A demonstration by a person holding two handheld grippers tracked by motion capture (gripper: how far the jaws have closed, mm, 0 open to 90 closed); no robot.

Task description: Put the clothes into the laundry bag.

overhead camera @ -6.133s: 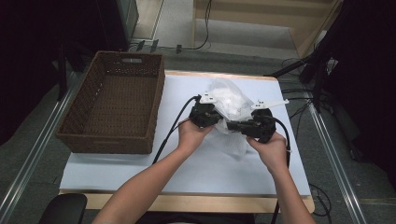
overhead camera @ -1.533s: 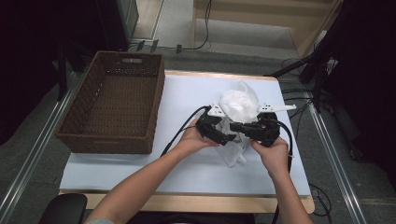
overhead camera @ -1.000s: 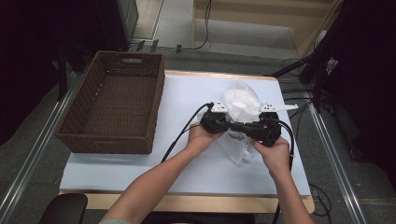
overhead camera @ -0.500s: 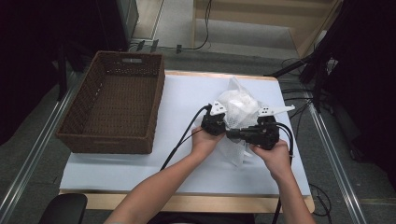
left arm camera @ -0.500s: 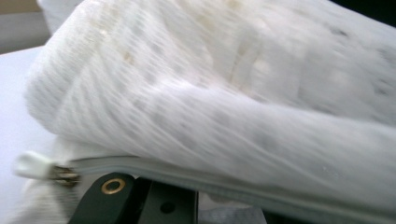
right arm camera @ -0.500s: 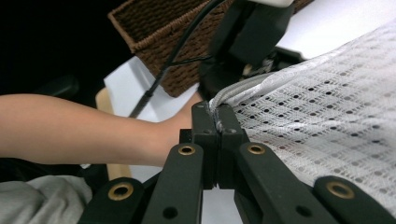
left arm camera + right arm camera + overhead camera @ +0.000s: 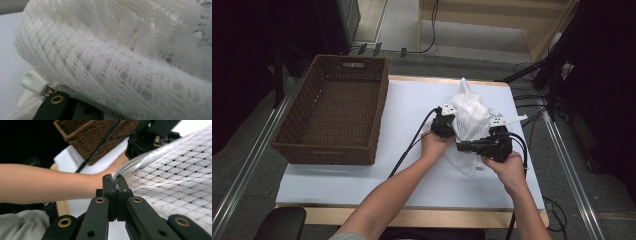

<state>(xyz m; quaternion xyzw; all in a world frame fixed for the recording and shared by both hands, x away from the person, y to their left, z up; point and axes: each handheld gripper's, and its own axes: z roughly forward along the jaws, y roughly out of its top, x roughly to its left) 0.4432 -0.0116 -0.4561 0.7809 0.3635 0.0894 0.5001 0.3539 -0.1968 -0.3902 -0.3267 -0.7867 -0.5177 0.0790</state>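
Note:
A white mesh bag [image 7: 470, 114] with a zipper is held up off the white table [image 7: 362, 182], its top corner pointing up. My left gripper [image 7: 451, 127] is at the bag's left side, shut on it; in the left gripper view the mesh bag [image 7: 120, 62] drapes over the jaws, and the white zipper pull [image 7: 33, 81] hangs just left of them. My right gripper [image 7: 115, 182] is shut on the bag's zipper edge [image 7: 140, 161], which runs taut up to the left gripper [image 7: 147, 137]. From above, the right gripper [image 7: 461, 146] points left under the bag.
A brown wicker basket [image 7: 337, 115] stands empty at the table's left, also seen behind the forearm as the basket [image 7: 95, 135]. Cables [image 7: 412, 145] trail from both grippers across the table. The table's wooden front edge [image 7: 412, 216] is near the person.
The bag has been raised and pulled taut between the grippers. The left gripper moved slightly up and away; the right gripper shifted toward the person, its jaws now pointing left.

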